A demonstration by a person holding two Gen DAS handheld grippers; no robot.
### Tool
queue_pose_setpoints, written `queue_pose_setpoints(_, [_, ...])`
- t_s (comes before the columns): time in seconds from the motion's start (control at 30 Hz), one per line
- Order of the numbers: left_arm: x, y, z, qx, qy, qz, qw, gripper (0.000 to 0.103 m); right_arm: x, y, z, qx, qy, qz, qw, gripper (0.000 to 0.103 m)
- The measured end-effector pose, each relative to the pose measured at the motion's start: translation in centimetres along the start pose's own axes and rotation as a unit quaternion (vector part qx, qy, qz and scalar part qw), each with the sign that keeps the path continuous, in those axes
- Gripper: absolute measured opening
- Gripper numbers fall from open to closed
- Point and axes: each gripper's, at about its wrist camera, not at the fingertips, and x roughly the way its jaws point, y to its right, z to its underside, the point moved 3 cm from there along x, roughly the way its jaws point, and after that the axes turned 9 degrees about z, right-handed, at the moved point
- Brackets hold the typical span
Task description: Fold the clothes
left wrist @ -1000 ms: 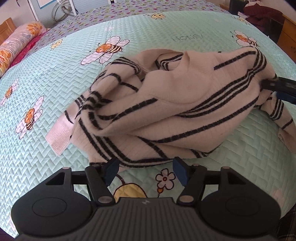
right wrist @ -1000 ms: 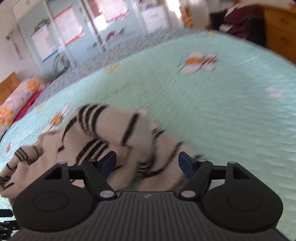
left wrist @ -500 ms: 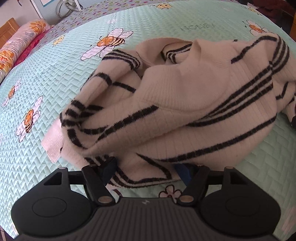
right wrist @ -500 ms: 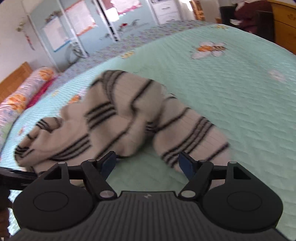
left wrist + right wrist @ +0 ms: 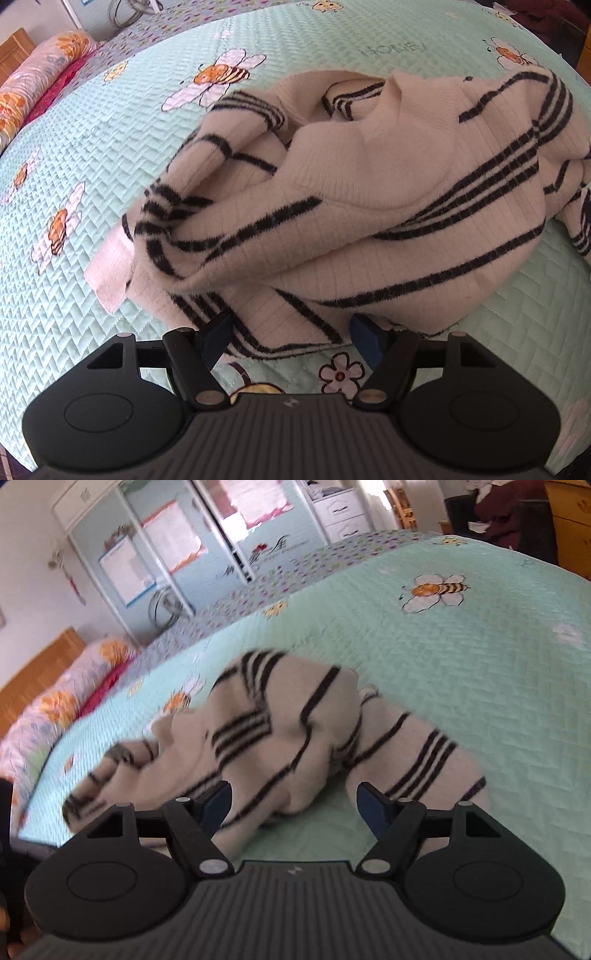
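Left wrist view: left gripper (image 5: 290,338) has closed in, spread jaws now straddling the crumpled striped sweater's (image 5: 351,206) near hem mid-bed (image 5: 92,147); right gripper (image 5: 293,808) spread, empty; folding not started.

My bed (image 5: 110,288) wears a mint quilted cover with bees; a crumpled striped sweater (image 5: 369,206) and a floral pillow (image 5: 33,85) lie on it.

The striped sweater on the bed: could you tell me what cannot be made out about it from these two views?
- Left wrist view: the sweater's right sleeve end is cut off by the frame edge.
- Left wrist view: its near hem is partly behind the left gripper.
- Right wrist view: the sweater is motion-blurred, so folds blend.
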Motion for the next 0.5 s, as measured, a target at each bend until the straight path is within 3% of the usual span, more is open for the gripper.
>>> queue_pose_setpoints(0.13, [1.9,-1.8,-2.3,-0.044,-0.026,0.013,0.9986,0.076,2.6,2.0,-1.8,0.091,-0.044,-0.023,0.995,0.075])
queue_pose_setpoints(0.2, [1.7,-2.5,-3.0,-0.067,-0.02,0.025,0.9972,0.075,1.5,0.8,-1.4,0.064,-0.026,-0.026,0.997,0.075])
queue_pose_setpoints(0.37, [-1.9,-1.2,-2.2,-0.035,0.044,0.048,0.9973,0.072,-0.6,-1.1,0.6,0.004,-0.009,-0.035,0.999,0.075])
queue_pose_setpoints(0.5, [-1.9,-0.9,-1.3,-0.041,0.031,0.058,0.997,0.072,-0.3,0.0,2.0,0.025,-0.035,-0.024,0.999,0.075])
